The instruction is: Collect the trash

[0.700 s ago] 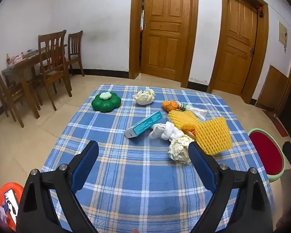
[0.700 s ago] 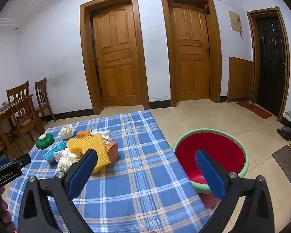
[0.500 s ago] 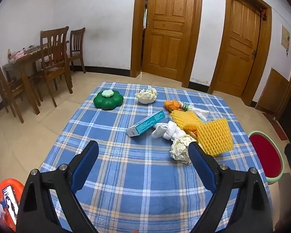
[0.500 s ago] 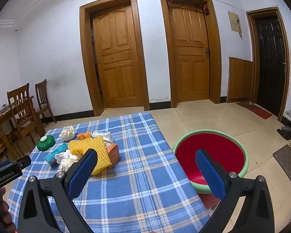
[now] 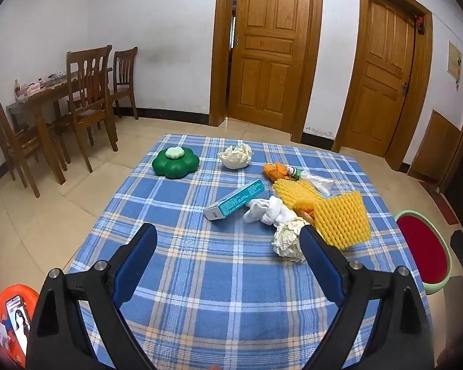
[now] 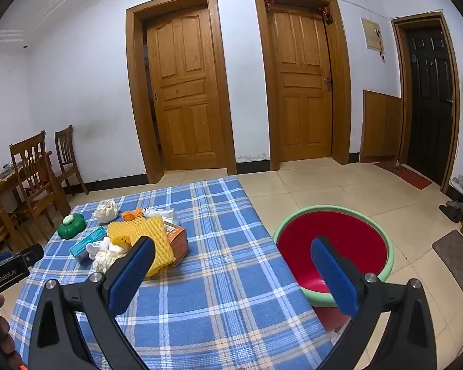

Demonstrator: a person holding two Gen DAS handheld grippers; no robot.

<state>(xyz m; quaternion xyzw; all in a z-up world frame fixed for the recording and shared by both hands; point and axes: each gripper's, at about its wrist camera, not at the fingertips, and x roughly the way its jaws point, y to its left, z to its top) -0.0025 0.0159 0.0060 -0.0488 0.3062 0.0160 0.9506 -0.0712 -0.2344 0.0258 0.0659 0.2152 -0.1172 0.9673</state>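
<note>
Crumpled paper wads, yellow foam netting and a teal box are lying clustered beside the red basin, across the checked tablecloth; both grippers, left and right, are edging closer, jaws wide and empty, nothing collected yet.

On the tabletop — two crumpled paper balls, two yellow foam nets, one teal box, one green flower-shaped container — beside it, one red basin.

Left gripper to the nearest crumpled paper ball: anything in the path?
Nothing visible. The left gripper is open above bare checked tablecloth, and the crumpled paper ball lies just ahead by its right finger. The white socks and yellow foam net lie beyond it.
</note>
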